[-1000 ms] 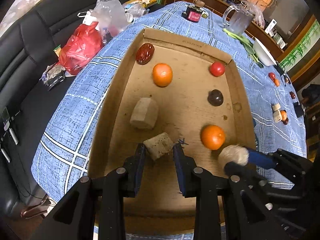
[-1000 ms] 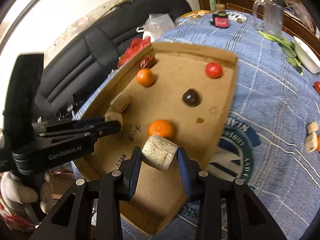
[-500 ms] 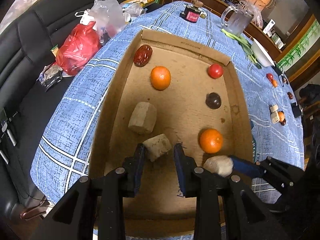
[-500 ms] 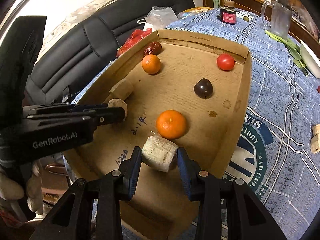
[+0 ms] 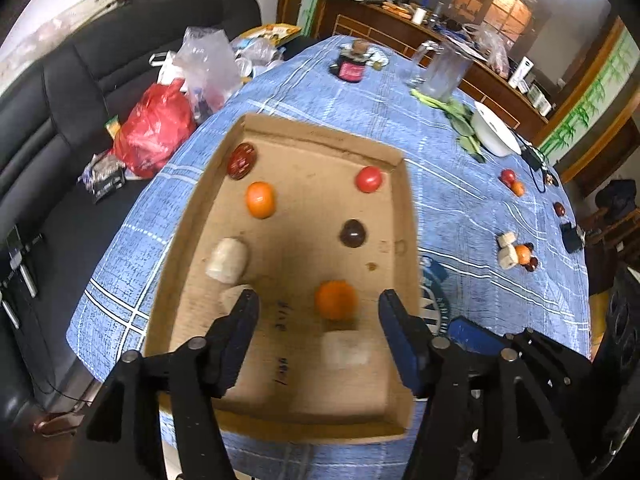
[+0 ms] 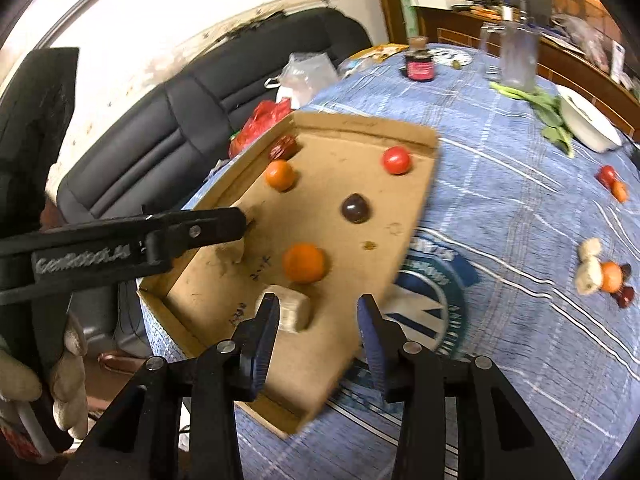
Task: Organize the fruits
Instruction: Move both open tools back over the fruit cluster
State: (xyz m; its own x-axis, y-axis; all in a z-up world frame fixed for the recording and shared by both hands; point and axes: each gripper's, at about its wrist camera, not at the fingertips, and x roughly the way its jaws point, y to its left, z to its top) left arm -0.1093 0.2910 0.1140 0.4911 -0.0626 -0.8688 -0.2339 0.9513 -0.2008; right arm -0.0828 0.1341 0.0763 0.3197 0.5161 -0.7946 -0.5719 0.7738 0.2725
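Blue plaid cloth over the desk point(image 5: 360, 92), black sofa point(image 5: 60, 92) beside it. On it, a shallow cardboard tray point(image 5: 408, 216) with oranges, a tomato, pale root chunks. Left gripper point(image 5: 318, 308) and right gripper point(image 6: 318, 312) just opened, released, holding nothing.

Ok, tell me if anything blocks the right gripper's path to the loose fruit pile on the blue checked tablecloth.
Only the brown cardboard tray's low right wall lies between the right gripper and the fruit pile; beyond it is bare tablecloth. Its jaws have just been opening; the pale cut chunk lies loose between them.
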